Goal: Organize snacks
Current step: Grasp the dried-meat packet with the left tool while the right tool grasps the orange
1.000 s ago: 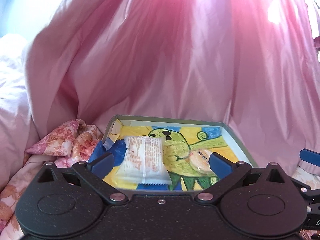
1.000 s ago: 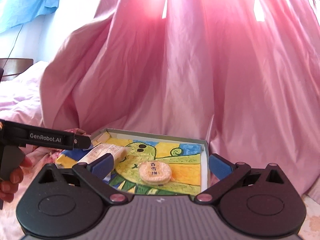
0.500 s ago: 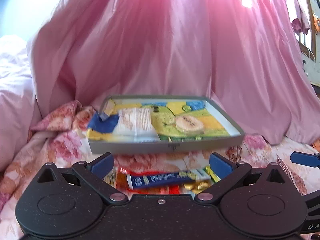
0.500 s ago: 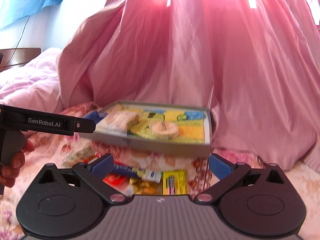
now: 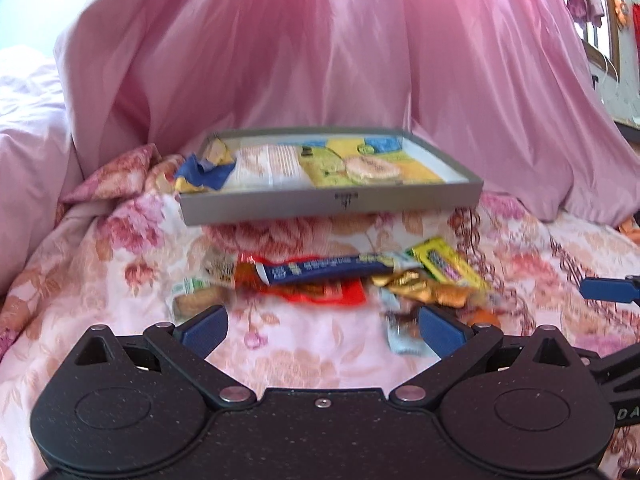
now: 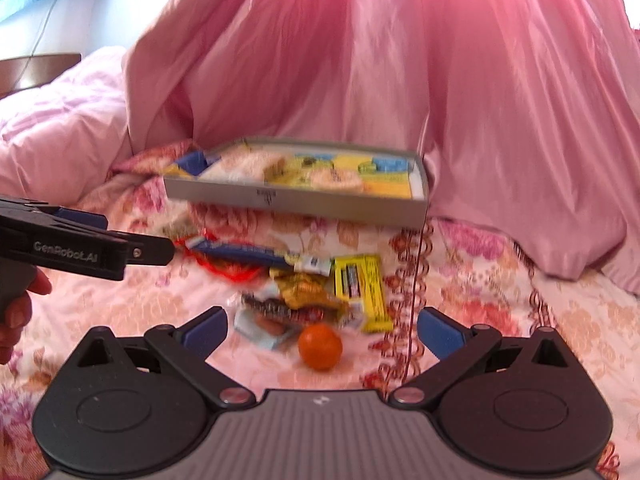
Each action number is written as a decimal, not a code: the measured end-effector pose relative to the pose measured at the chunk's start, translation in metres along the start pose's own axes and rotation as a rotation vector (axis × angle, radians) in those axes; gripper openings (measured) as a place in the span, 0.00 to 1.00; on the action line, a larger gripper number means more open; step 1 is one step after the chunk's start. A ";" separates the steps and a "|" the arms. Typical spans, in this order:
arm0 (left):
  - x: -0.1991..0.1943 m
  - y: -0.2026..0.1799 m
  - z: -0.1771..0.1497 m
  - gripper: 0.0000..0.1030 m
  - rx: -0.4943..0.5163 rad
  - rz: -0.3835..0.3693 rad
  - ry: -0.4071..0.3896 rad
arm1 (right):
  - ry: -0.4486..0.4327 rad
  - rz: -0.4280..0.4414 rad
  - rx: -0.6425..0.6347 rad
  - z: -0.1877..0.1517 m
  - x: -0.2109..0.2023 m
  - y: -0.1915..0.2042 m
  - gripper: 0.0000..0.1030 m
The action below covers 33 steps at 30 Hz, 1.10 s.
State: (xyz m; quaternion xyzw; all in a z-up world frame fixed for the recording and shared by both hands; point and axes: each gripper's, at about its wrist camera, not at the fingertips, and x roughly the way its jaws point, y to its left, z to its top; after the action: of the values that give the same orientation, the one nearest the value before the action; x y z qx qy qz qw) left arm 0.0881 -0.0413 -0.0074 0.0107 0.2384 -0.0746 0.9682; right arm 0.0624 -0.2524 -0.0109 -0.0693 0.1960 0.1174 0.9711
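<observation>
A grey shallow box with a bright drawing inside rests on the floral bedspread. It holds a white snack packet and a round cracker. In front of it lies a heap of snacks: a long blue bar, a red wrapper, a yellow pack, gold wrappers and an orange ball. My left gripper is open and empty, short of the heap. My right gripper is open too, with the orange ball between its fingers' line.
Pink draped fabric rises behind the box, and a pink quilt bulges at the left. The left gripper's body, held by a hand, shows at the left of the right wrist view. The bedspread is soft and wrinkled.
Both grippers have pulled back from above the box toward me. The box now sits farther off and the snack heap on the bedspread has come into view.
</observation>
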 end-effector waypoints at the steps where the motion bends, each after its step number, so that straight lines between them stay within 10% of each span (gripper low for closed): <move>1: 0.001 0.000 -0.002 0.98 0.007 -0.001 0.011 | 0.012 -0.003 0.001 -0.002 0.001 0.001 1.00; 20: 0.030 -0.001 -0.008 0.98 0.079 -0.032 0.104 | 0.121 0.001 0.003 -0.021 0.026 0.002 1.00; 33: 0.088 -0.023 0.019 0.98 0.245 -0.310 0.181 | 0.177 0.044 0.001 -0.020 0.055 -0.012 1.00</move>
State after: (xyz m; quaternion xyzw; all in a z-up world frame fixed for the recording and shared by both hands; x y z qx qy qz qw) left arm 0.1708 -0.0775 -0.0312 0.0981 0.3123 -0.2499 0.9113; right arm 0.1074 -0.2567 -0.0499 -0.0747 0.2827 0.1322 0.9471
